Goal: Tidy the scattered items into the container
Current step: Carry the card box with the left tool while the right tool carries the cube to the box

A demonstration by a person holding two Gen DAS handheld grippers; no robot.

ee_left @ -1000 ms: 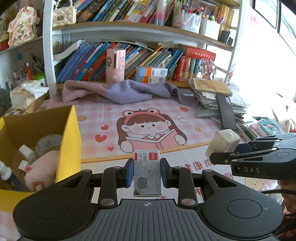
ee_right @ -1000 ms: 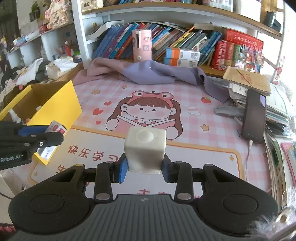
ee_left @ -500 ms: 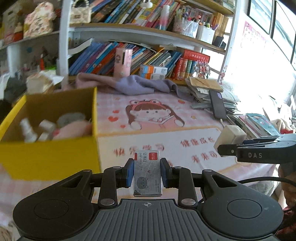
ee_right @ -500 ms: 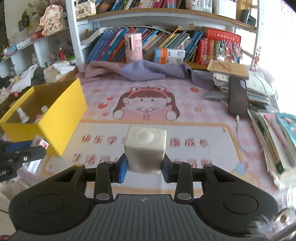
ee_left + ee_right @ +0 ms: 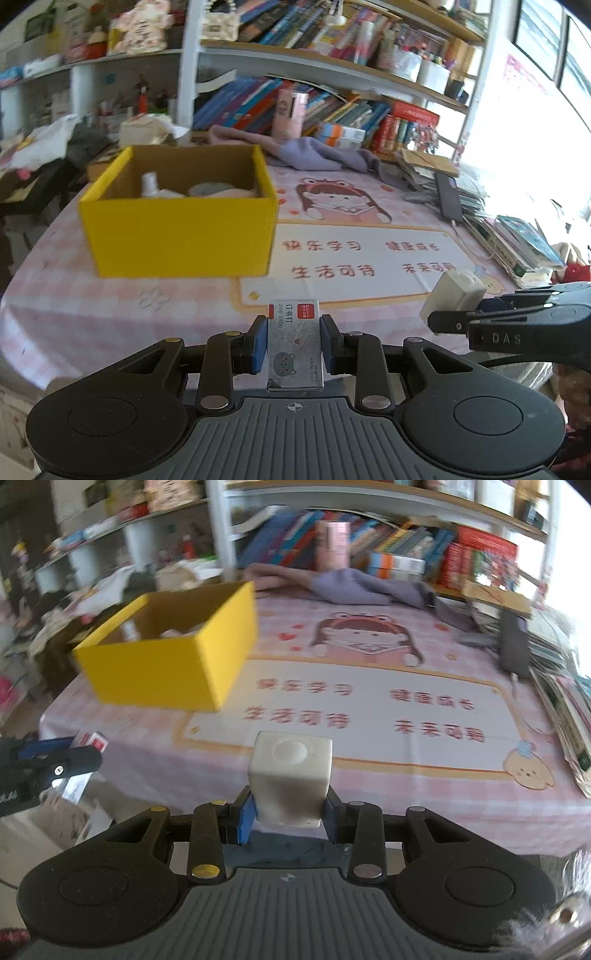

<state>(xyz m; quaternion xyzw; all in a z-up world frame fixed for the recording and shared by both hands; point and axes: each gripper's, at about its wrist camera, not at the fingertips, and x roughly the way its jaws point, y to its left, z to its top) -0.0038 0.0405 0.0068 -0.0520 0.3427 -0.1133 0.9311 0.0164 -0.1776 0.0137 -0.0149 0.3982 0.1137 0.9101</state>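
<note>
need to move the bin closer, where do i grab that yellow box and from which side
Grip the yellow box by its thin top rim on the near wall, coming down from above on the near side. It is open-topped with upright walls, too wide to span, and things lie inside, so pinch one wall only. Both hand-held grippers are full now.

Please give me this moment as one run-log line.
left gripper: shut on staple box | right gripper: shut on white cube | yellow box: on table, holding items

Left gripper [image 5: 294,343] fingers clamped, right gripper [image 5: 288,810] fingers clamped, both angled downward
</note>
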